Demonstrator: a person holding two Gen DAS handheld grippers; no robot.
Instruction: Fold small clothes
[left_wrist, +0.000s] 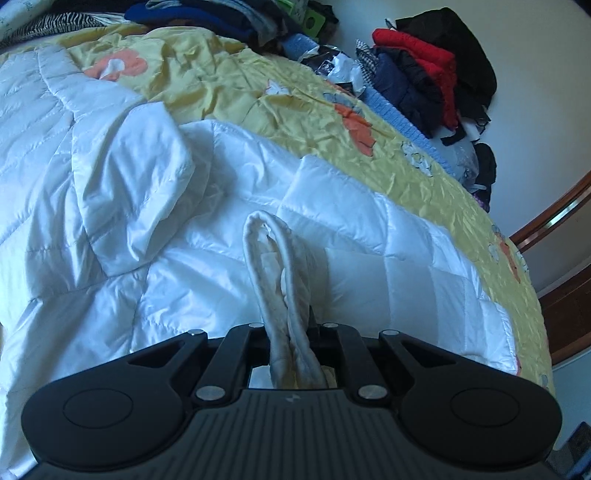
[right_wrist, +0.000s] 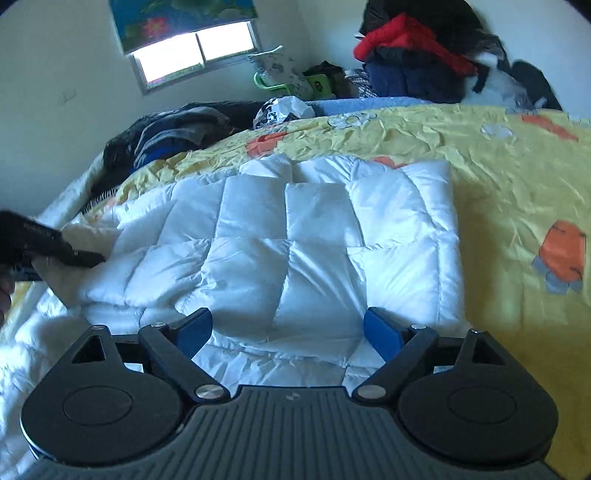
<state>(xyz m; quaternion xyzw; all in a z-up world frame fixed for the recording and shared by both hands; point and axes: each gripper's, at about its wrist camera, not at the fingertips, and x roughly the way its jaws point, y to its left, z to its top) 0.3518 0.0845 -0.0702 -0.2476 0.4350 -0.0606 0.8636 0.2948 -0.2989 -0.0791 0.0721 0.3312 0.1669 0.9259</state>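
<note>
While the left gripper is clamped shut on a cream-white fold of cloth, the right gripper hangs with its blue-padded fingers spread wide and nothing between them. No earlier picture is at hand, so only that wide stance can be told.

What the left jaws pinch is a narrow, doubled band with a rounded end, off-white and slightly dingy beside the brighter fabric under it. Its long axis runs straight away from the gripper, the looped end pointing toward the far side of the bed. Whether it is a cuff, a hem or a separate piece I cannot tell.

Beneath both grippers lies a white quilted puffer garment, shiny and stitched into puffy squares. In the right wrist view it reads as a flat, roughly rectangular panel whose right edge runs straight toward the bed's far edge; the long axis follows the same line. In the left wrist view, a loose padded flap is bunched up at the left.

All of it rests on a yellow bedspread with orange and grey motifs. Piled clothes in red, navy and black crowd the bed's far edge.
</note>
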